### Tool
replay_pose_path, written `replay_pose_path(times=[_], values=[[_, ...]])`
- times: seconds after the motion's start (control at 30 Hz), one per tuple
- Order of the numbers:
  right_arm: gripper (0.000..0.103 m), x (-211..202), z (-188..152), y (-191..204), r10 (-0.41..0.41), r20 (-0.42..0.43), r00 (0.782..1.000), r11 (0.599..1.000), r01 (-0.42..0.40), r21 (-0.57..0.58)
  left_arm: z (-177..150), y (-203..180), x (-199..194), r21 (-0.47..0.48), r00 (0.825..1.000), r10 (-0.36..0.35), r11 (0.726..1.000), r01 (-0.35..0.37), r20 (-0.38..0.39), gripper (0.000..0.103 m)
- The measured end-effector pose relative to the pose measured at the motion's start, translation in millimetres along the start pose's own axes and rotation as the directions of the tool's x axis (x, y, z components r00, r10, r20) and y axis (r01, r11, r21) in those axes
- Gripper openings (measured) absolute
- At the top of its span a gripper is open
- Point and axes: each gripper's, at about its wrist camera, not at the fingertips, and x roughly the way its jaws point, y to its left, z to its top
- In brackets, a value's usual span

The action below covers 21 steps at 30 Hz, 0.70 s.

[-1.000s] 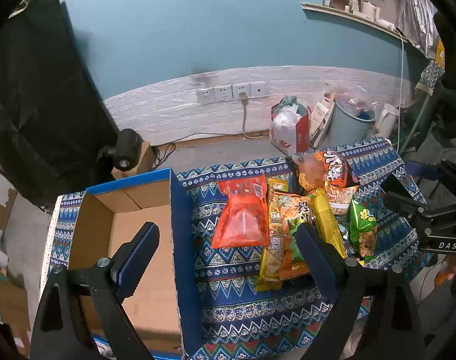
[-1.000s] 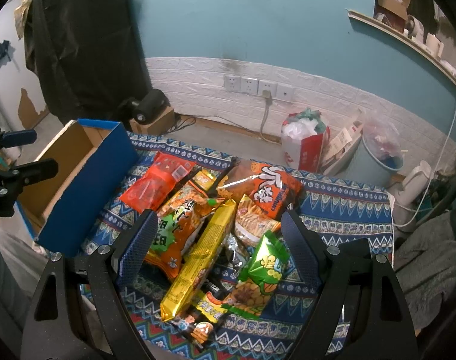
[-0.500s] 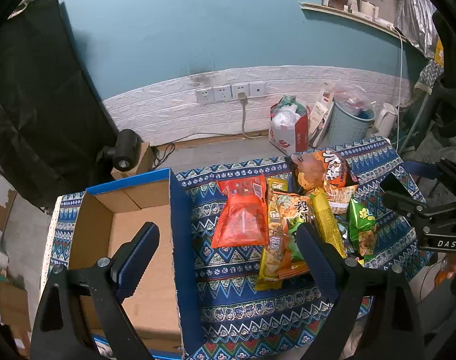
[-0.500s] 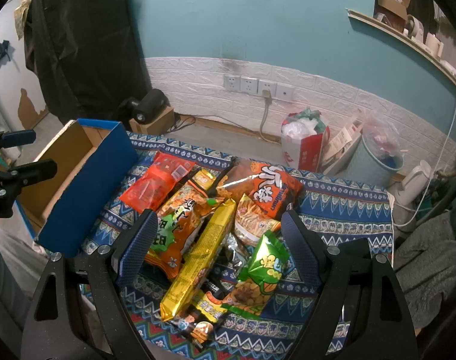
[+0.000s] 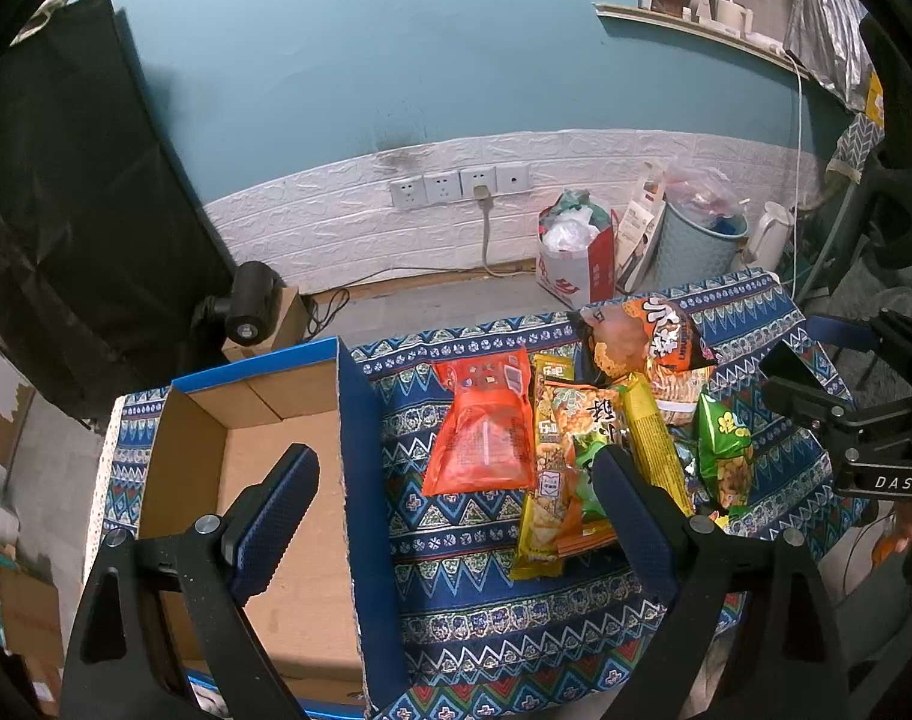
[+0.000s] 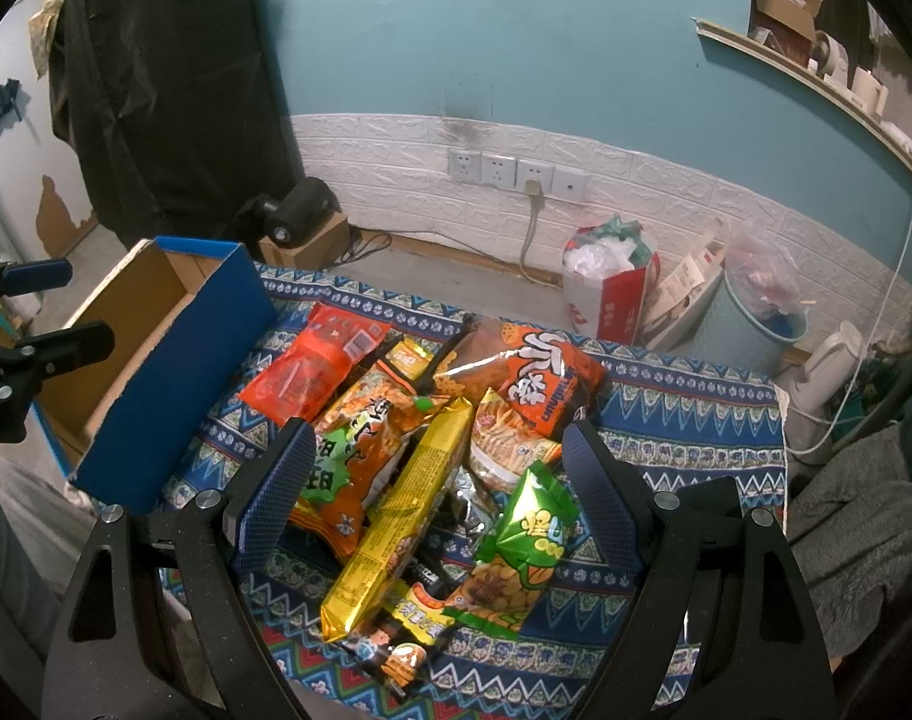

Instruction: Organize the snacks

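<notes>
Cardboard box (image 5: 264, 480) sits under my left gripper (image 5: 456, 516) – jaws spread, holding nothing, red pouch (image 5: 483, 429) just right of the box wall. From the right wrist, my right gripper (image 6: 435, 489) hangs released over the snack pile – yellow pack (image 6: 408, 510), green bag (image 6: 525, 546) between its fingers.

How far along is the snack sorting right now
Nothing looks done: the cardboard box shows only bare floor. Nothing is in hand: the left gripper and right gripper are both open, above the table. Left: the whole snack pile on the patterned cloth.
</notes>
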Motion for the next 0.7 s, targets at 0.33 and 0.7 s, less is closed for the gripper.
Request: replay_pose_path(times=[0.33, 0.7], values=[[0.083, 1.0, -0.8, -0.2, -0.001, -0.004, 1.000, 1.000, 0.001, -0.002, -0.8, -1.7, -0.7, 0.005, 1.000, -0.002, 1.000, 0.002, 0.002, 0.094], [0.083, 1.3, -1.4, -1.4, 0.001, -0.007, 1.000, 1.000, -0.001, -0.002, -1.9, -2.0, -0.8, 0.007, 1.000, -0.004, 1.000, 0.004, 0.001, 0.094]])
